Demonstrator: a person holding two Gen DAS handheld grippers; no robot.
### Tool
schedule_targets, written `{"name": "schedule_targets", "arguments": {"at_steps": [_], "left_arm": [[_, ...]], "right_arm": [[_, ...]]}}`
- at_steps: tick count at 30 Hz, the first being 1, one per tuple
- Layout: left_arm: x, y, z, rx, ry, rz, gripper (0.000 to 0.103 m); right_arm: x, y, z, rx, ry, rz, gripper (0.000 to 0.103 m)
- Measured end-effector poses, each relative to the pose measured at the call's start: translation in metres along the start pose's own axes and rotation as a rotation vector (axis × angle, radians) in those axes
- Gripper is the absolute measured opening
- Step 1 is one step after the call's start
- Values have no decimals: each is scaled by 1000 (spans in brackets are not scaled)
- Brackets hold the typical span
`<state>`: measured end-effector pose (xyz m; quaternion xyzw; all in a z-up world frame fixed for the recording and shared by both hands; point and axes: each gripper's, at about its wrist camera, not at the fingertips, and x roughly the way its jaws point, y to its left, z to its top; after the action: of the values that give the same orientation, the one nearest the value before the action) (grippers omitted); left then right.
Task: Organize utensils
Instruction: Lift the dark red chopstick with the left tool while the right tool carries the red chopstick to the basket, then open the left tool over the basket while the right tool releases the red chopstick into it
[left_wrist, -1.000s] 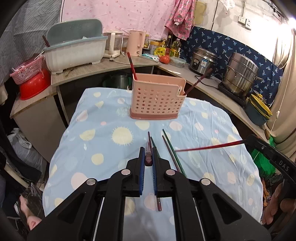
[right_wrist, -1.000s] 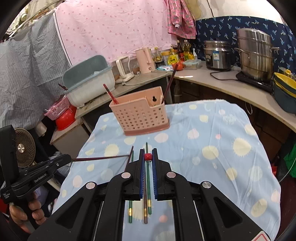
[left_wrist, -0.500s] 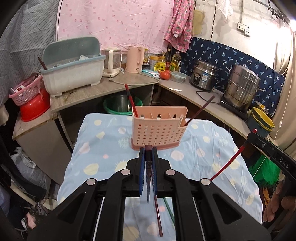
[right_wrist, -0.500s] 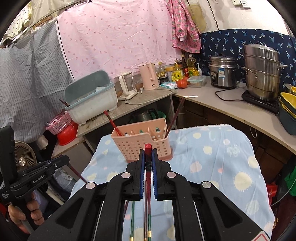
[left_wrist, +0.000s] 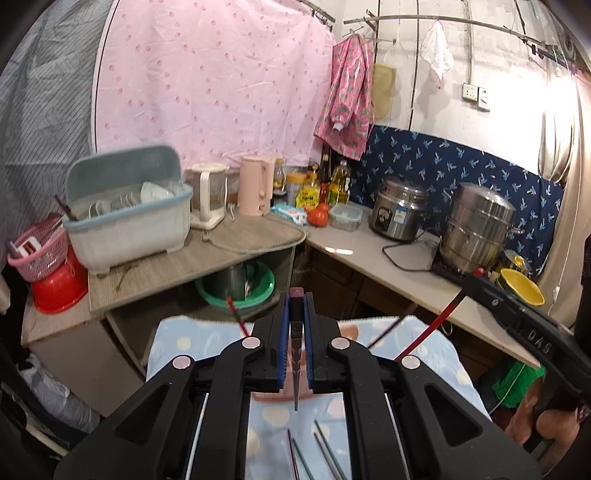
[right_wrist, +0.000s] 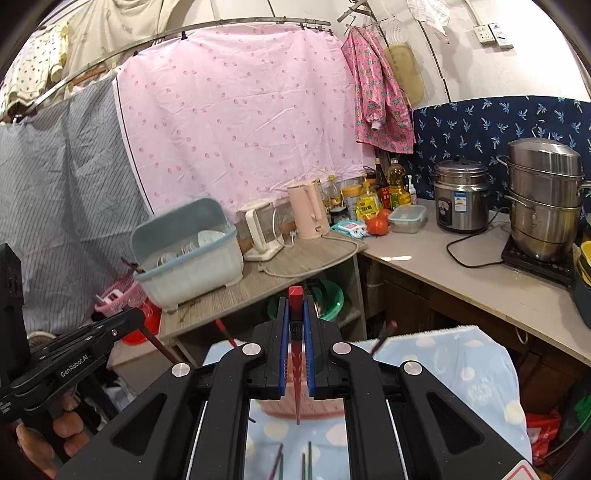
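Two grippers raised above pink utensil caddy (right_wrist: 301, 408), each clamped on one chopstick. Left gripper (left_wrist: 295, 347) pinching dark chopstick (left_wrist: 296, 369), tip hanging just above caddy. Right gripper (right_wrist: 296, 350) pinching red chopstick (right_wrist: 296, 380), tip likewise over caddy. Loose chopsticks (left_wrist: 321, 454) lying on dotted blue cloth (right_wrist: 461, 373) nearer than caddy. Readable: "GenRobot.AI" on left handle, "DAS" on right handle.

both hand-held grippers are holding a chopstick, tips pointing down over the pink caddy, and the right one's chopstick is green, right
Not quite: the chopstick clamped in the right hand-held gripper is red, not green, as the right wrist view shows. The rest stands: the left hand-held gripper also holds a dark chopstick, and both point tip-down over the pink caddy.
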<state>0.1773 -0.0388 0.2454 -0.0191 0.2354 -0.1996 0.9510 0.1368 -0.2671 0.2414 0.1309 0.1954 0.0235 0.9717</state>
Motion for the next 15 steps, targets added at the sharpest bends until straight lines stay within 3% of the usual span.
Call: {"name": "schedule_targets", "arguments": {"at_steps": [7,12,15], "left_arm": [[32,-1,39,-12,-84,-14,7],[61,2,35,-31,-97,-36,7],[84,8,20,-52,-66,-42,7]], "right_arm": [[37,-1,25,36,-37,9,7],[74,-5,19,50,-16,4,7],[97,-10,3,64,29,0,7]]}}
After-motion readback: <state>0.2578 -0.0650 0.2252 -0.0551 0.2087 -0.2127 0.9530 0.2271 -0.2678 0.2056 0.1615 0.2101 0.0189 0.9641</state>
